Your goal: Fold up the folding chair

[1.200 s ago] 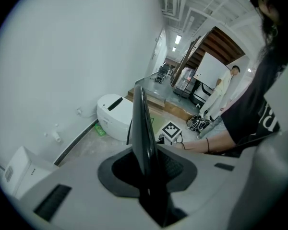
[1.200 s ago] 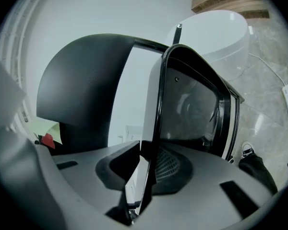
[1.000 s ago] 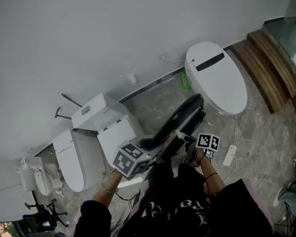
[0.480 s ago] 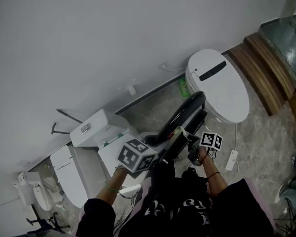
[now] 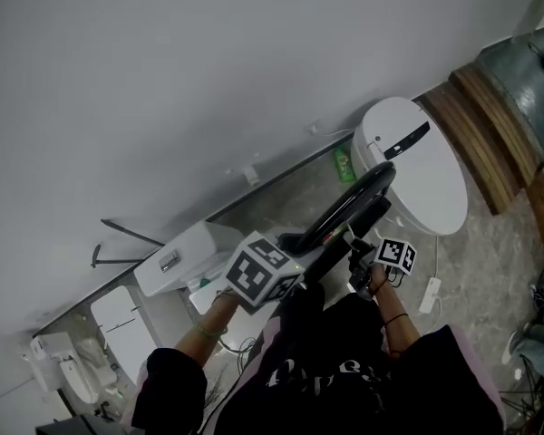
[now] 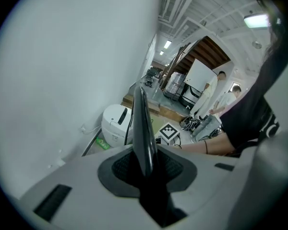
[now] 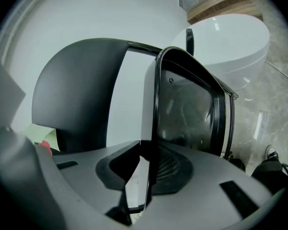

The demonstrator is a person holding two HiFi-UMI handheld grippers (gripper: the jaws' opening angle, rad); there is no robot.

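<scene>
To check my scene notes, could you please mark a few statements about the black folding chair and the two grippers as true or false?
1. The left gripper is shut on the black folding chair. True.
2. The right gripper is open and empty. False: it clamps the chair's thin black frame.
3. The white oval toilet has its lid closed. True.
4. The small green item lies on the toilet. False: it sits on the floor by the white wall.
</scene>
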